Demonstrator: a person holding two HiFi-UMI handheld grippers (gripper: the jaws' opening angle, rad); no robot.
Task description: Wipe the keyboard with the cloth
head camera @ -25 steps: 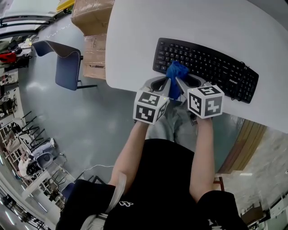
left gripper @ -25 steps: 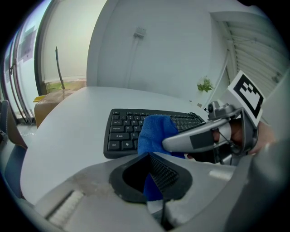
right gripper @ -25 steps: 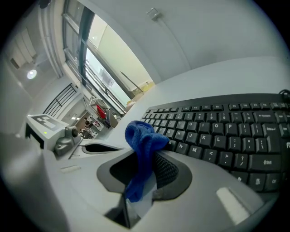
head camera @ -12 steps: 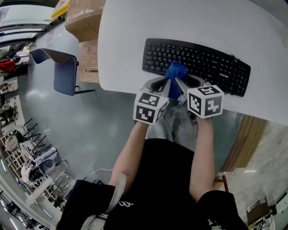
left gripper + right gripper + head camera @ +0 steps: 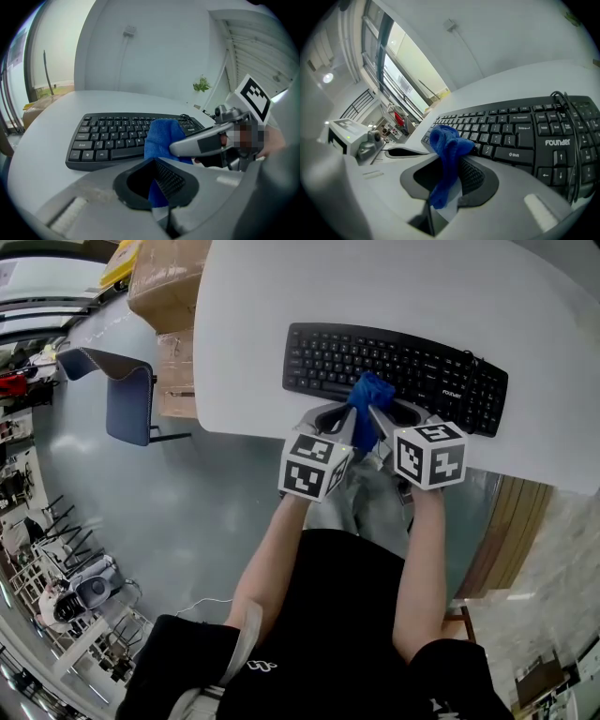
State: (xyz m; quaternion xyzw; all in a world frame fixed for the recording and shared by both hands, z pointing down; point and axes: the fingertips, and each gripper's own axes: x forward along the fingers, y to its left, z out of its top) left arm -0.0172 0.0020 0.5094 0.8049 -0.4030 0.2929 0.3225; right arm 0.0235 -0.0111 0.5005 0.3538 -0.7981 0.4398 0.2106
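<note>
left gripper (image 5: 349, 421), right gripper (image 5: 376, 418): jaws clenched on one cloth (image 5: 370, 393) | cloth over keyboard (image 5: 422, 360) front rows | better: press lightly, sweep along the rows, keep both grips firm

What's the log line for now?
left hand-held gripper: shut on blue fabric cloth | right hand-held gripper: shut on it | position: over near keys of black plastic keyboard

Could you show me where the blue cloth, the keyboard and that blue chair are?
blue cloth (image 5: 371, 393), head view, its bunched top.
keyboard (image 5: 412, 360), head view, middle keys.
blue chair (image 5: 127, 405), head view, its blue panel.
</note>
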